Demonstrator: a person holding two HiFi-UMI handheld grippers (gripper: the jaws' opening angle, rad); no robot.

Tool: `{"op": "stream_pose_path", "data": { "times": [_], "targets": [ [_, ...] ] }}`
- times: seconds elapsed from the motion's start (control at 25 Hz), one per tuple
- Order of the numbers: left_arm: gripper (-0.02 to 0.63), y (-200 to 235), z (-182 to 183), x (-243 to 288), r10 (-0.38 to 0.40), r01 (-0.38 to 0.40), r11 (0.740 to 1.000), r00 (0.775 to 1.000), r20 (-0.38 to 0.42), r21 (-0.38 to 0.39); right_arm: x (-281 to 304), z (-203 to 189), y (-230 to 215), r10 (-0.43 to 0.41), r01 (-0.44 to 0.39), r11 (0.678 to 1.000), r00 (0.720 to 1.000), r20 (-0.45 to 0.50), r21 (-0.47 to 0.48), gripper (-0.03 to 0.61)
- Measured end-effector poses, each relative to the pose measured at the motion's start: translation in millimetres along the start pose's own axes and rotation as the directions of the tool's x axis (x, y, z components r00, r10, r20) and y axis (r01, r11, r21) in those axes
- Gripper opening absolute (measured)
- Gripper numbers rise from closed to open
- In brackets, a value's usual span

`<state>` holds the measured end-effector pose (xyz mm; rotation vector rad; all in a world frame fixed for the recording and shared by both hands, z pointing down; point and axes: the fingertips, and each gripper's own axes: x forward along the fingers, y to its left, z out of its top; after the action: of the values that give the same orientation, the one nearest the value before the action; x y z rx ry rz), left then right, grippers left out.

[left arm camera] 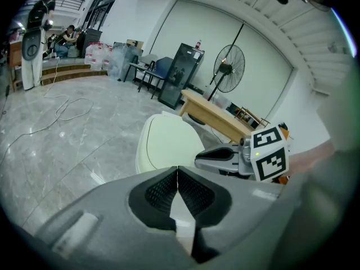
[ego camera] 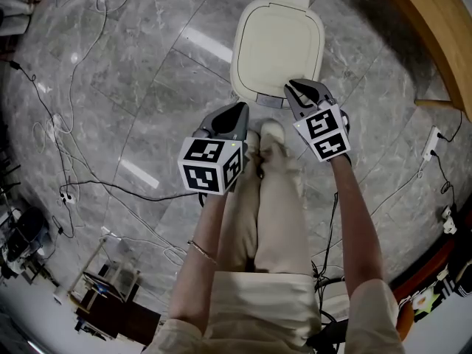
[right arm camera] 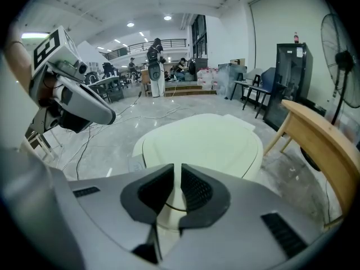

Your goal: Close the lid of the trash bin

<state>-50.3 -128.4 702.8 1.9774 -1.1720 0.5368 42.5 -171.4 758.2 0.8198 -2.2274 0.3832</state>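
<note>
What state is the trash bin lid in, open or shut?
Shut: the lid lies flat on the trash bin, no gap showing at its rim.

Looking down, I saw only the closed lid of the cream plastic trash bin (ego camera: 279, 50). Its body lay hidden beneath, and my right gripper (ego camera: 293, 88) covered part of the near rim. My left gripper (ego camera: 237, 109) half hid my light shoes (ego camera: 271, 133). The pale wooden table (ego camera: 435, 28) ran off the top-right edge. The distant people (left arm camera: 68, 35) in the left gripper view were too small to make out. The picture's edge cut the black standing fan (right arm camera: 344, 61) in the right gripper view.
</note>
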Motion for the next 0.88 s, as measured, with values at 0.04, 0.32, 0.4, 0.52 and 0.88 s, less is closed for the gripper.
{"op": "stream_pose_path", "data": {
  "times": [0.04,0.32,0.4,0.52,0.88],
  "targets": [
    [0.023,0.0,1.2,-0.2,0.0,0.0,1.0,1.0,0.001,-0.001,0.3,0.4,0.2,0.003,-0.003,1.0,1.0,-0.006,-0.003,0.041],
    [0.023,-8.5,13.8,-11.0,-0.006,0.006,1.0,1.0,-0.002,0.004,-11.5,7.3,0.3,-0.011,0.012,0.999,1.0,-0.008,0.041,0.006],
    [0.023,-11.6,20.7,-18.0,-0.009,0.009,1.0,1.0,0.003,0.008,-20.8,14.4,1.6,-0.016,0.015,0.997,1.0,0.006,0.07,0.006],
    [0.023,-17.4,32.3,-29.3,-0.013,0.013,1.0,1.0,0.015,0.013,-36.4,25.2,4.2,-0.019,0.018,0.997,1.0,0.011,0.076,0.006],
    [0.023,-54.2,81.9,-74.4,-0.089,0.081,0.994,0.992,0.091,0.079,-103.5,75.1,7.0,-0.03,0.019,0.989,0.997,0.077,0.145,0.006]
  ]
}}
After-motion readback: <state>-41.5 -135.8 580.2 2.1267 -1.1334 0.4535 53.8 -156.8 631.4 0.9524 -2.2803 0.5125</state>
